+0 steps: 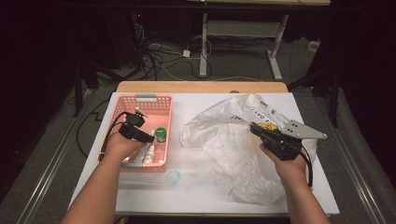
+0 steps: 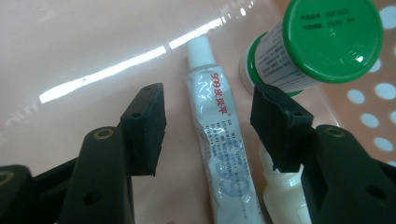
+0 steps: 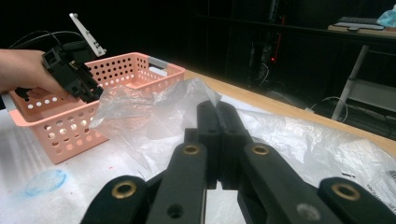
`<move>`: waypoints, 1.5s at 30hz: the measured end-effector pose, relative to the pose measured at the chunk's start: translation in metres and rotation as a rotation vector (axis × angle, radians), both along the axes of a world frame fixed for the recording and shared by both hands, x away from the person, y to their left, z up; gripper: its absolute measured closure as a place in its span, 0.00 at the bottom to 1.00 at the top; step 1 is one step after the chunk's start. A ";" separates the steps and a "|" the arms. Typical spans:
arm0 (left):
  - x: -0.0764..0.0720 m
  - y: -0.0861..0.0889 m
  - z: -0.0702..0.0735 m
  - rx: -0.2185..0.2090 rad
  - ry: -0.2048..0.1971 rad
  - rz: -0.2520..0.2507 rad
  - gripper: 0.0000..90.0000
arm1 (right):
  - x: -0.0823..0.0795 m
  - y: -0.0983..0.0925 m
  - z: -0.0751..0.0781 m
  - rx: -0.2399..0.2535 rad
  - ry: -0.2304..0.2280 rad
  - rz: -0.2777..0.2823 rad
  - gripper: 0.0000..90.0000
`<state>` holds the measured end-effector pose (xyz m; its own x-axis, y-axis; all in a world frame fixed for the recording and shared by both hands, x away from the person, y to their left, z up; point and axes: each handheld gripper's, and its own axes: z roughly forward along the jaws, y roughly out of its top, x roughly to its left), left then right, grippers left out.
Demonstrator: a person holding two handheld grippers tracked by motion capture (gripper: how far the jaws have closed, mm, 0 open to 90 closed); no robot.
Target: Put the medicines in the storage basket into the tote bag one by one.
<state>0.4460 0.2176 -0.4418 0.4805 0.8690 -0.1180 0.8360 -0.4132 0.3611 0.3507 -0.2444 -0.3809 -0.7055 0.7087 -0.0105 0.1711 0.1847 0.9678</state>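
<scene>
Probably a lab or test room: a white-covered table (image 1: 201, 196) under dark surroundings, loose cables (image 1: 159, 58) across the grey floor, and the metal frame of an adjustable desk (image 1: 243, 32) behind.

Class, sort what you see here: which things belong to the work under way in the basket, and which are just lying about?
In the job:
- left gripper, jaws open astride the tube
- white squeeze tube with a white cap
- pink perforated plastic basket

Lying about:
- green-capped round bottle
- small white bottle
- crumpled clear plastic bag
- right gripper, jaws shut
</scene>
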 end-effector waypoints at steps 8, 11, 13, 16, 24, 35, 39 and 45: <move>0.002 -0.007 -0.007 0.080 0.036 -0.002 0.56 | 0.000 -0.001 0.000 0.000 -0.001 -0.001 1.00; 0.003 -0.006 -0.008 0.099 0.045 0.005 0.60 | -0.001 -0.001 0.000 -0.002 -0.002 -0.002 1.00; 0.003 -0.007 -0.008 0.103 0.049 0.004 0.63 | -0.001 -0.001 0.001 0.000 -0.002 -0.004 1.00; 0.004 -0.005 -0.008 0.101 0.056 0.021 0.66 | -0.001 -0.001 0.001 0.000 -0.005 -0.003 1.00; 0.004 -0.003 -0.008 0.097 0.062 0.046 0.72 | -0.002 -0.001 0.001 -0.002 -0.008 0.002 1.00; 0.004 -0.003 -0.008 0.102 0.053 0.037 0.73 | -0.002 0.000 0.002 -0.004 -0.012 0.000 1.00; 0.004 -0.003 -0.007 0.101 0.049 0.039 0.73 | -0.002 -0.001 0.002 -0.002 -0.014 0.000 1.00; 0.003 -0.002 -0.006 0.099 0.048 0.049 0.73 | -0.003 -0.002 0.002 0.004 -0.013 -0.002 1.00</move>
